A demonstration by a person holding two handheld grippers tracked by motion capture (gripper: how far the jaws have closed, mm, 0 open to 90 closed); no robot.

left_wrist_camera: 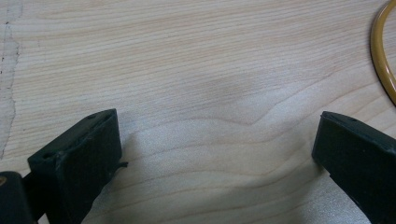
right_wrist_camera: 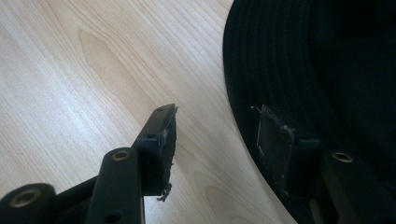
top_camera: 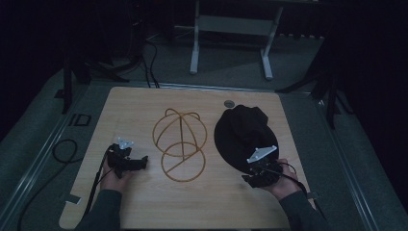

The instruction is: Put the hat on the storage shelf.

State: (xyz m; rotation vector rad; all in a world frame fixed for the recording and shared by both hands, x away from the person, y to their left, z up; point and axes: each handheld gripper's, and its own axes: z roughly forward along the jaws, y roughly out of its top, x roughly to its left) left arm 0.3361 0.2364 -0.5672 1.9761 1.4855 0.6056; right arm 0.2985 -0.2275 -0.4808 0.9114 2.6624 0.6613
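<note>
A black cap (top_camera: 243, 132) lies on the right part of the wooden table (top_camera: 134, 110), brim toward me. Left of it sits a brown wire cap stand (top_camera: 180, 144) of hoops and arcs. My right gripper (top_camera: 257, 175) is at the brim's near edge; in the right gripper view its jaws are open (right_wrist_camera: 217, 135), one over bare wood, the other over the stitched brim (right_wrist_camera: 280, 70). My left gripper (top_camera: 130, 161) rests left of the stand, open (left_wrist_camera: 217, 149) over bare wood, with the stand's hoop (left_wrist_camera: 380, 56) at the far right edge.
The table has a round cable hole (top_camera: 229, 103) at its back edge. Black cables (top_camera: 62, 154) lie on the floor to the left. A white desk frame (top_camera: 231, 38) stands behind the table.
</note>
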